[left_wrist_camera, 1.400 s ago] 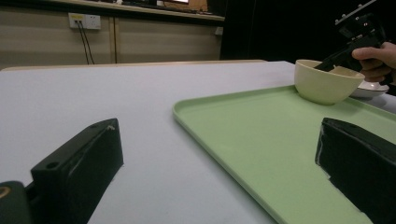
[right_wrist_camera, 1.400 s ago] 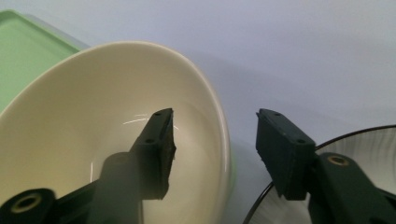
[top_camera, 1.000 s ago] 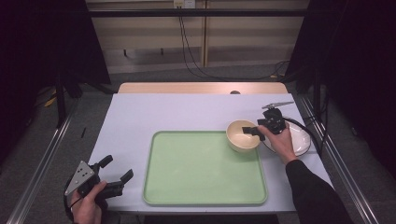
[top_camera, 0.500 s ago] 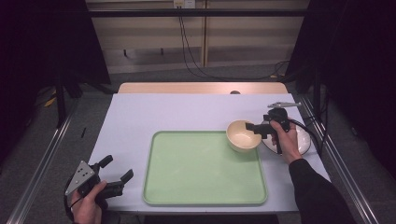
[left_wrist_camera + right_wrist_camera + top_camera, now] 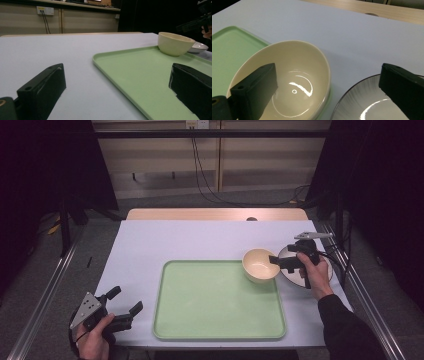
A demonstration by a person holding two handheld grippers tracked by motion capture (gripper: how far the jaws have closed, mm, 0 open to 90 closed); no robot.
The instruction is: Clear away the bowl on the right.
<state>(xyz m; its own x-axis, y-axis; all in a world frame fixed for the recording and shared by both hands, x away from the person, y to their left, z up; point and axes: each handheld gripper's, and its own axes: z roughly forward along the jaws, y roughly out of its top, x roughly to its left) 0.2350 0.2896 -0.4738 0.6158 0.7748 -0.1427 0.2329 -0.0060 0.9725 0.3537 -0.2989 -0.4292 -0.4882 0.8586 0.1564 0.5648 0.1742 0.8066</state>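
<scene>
Shifted since earlier: right gripper backed off the cream bowl, jaws spread, empty; bowl lies at nine o'clock, touching tray corner.

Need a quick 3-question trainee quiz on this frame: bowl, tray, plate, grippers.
1. True or false: the bowl sits on the tray's far right corner.
2. What lies right of the bowl, off the tray? A) a cup B) a plate C) a spoon
3. Which gripper hovers by the bowl with its jaws apart, one over the bowl and one over the plate?

Key:
1. True; the left gripper view shows the bowl resting on the tray.
2. B
3. The right gripper; the left gripper sits open at the table's near left corner, holding nothing.
</scene>
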